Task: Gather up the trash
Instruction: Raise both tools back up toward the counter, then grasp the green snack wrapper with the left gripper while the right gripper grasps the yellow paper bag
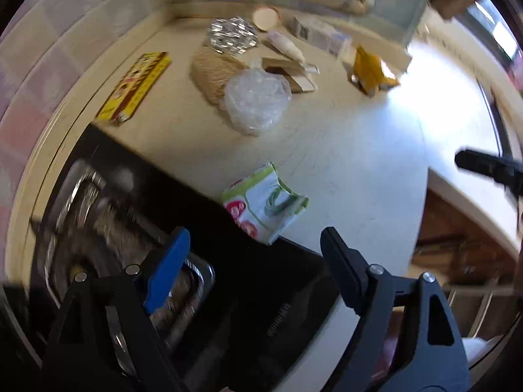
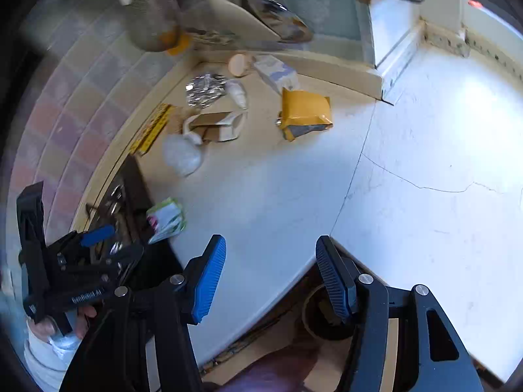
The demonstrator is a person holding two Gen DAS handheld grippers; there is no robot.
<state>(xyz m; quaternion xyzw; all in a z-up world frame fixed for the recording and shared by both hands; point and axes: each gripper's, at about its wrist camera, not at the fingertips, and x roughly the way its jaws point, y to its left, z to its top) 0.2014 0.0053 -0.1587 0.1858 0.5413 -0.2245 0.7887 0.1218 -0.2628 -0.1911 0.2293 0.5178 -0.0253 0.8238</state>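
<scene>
Both claws apart and empty above a countertop strewn with trash.

The left gripper (image 1: 255, 258) has its jaws spread with nothing between them, over the edge where a black hob (image 1: 248, 281) meets the pale counter (image 1: 343, 150); just past its fingertips at 12 o'clock lies a green-and-white carton (image 1: 266, 204), partly on the hob. Farther at 12 sits a crumpled clear plastic bag (image 1: 256, 99), with crumpled foil (image 1: 232, 34) beyond it, a yellow box (image 1: 135, 86) at 10 and a yellow packet (image 1: 372, 72) at 1. The right gripper (image 2: 271, 263) is likewise open and empty over the counter's front edge, the yellow packet (image 2: 305, 114) at its 12.
</scene>
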